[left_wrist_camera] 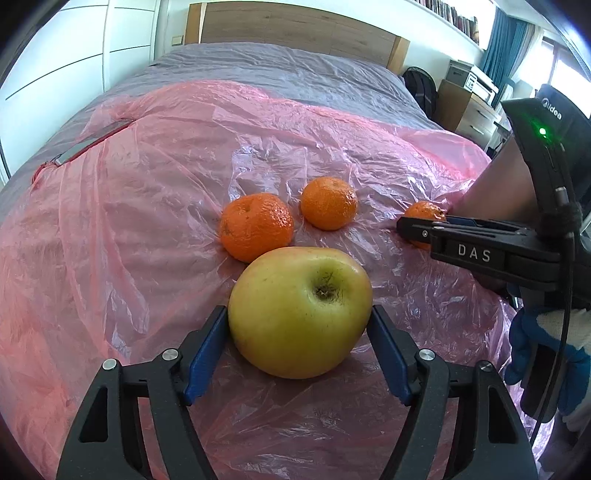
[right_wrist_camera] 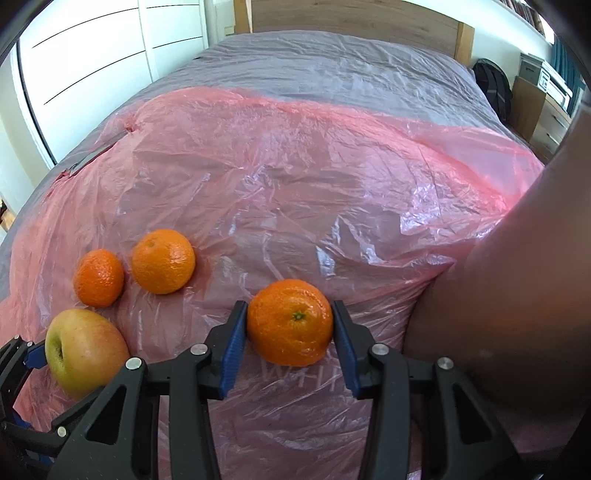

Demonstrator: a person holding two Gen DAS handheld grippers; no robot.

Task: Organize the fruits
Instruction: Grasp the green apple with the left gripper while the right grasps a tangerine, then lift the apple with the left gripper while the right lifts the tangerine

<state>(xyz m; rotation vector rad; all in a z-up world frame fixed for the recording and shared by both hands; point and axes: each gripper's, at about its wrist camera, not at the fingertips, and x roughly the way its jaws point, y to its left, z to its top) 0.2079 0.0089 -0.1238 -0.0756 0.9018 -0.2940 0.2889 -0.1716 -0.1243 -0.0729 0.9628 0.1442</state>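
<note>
Blue pads | L gripper [left_wrist_camera: 299,332] clamps apple [left_wrist_camera: 299,312] | R gripper [right_wrist_camera: 290,334] clamps mandarin [right_wrist_camera: 290,321]

Pink plastic sheet [left_wrist_camera: 155,206] covers a grey bed [left_wrist_camera: 258,66]; wooden headboard [left_wrist_camera: 295,26] behind.

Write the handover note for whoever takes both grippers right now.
Left gripper: jaws around the apple, pads at its sides, apple resting on the pink plastic sheet.
Right gripper: pads against the sides of one mandarin, also on the sheet.
Two other mandarins lie loose together just beyond the apple.
Done: both fruits bracketed. Left: lift and sort them; no container is visible.
</note>
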